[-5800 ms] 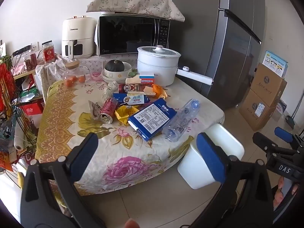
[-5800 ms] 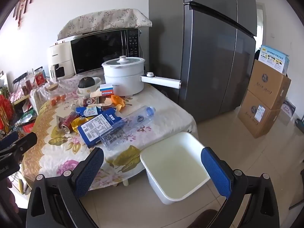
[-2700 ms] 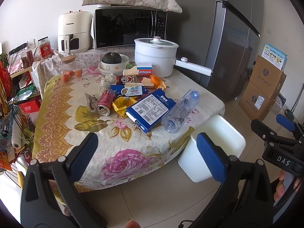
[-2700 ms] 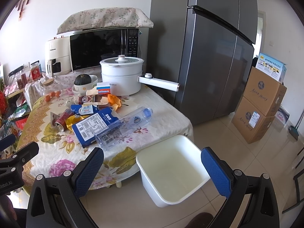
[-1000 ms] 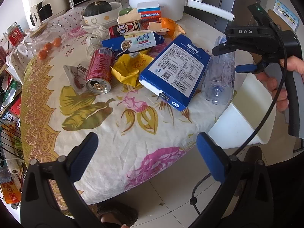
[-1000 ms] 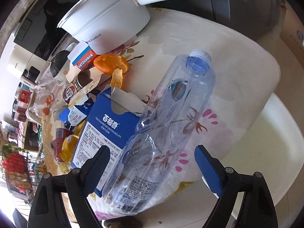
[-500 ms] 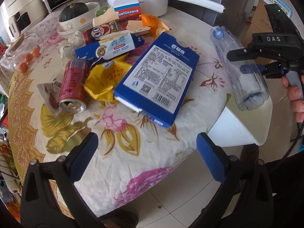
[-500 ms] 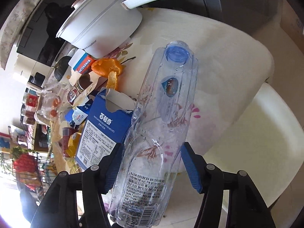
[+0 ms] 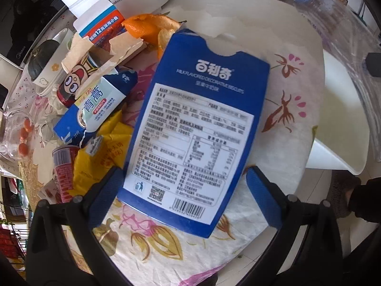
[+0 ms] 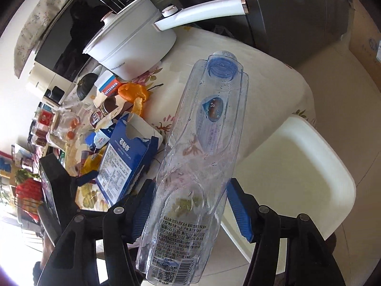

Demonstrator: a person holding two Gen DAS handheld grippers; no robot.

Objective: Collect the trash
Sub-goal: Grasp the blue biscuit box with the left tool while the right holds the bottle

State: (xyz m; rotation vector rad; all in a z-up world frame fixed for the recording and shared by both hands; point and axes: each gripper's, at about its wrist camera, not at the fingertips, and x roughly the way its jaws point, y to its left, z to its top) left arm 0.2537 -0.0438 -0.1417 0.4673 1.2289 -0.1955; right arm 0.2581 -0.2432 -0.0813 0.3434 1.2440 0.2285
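My right gripper (image 10: 190, 205) is shut on a clear empty plastic bottle (image 10: 204, 147) with a blue cap and holds it above the table edge, beside the white bin (image 10: 297, 166). The bottle also shows at the top right of the left wrist view (image 9: 338, 23). My left gripper (image 9: 185, 190) is open, its fingers on either side of the near end of a blue biscuit box (image 9: 197, 124) lying flat on the floral tablecloth. The blue box also shows in the right wrist view (image 10: 126, 157).
Left of the box lie a yellow wrapper (image 9: 102, 152), a red can (image 9: 63, 169), a blue-white packet (image 9: 95, 104), orange peel (image 9: 150, 28) and torn cardboard. A white pot (image 10: 133, 47) with a long handle stands behind. The white bin (image 9: 338, 124) sits below the table's right edge.
My left gripper has moved in low over the table until its open fingers straddle the blue box. My right gripper has lifted the bottle further off the table towards the bin.
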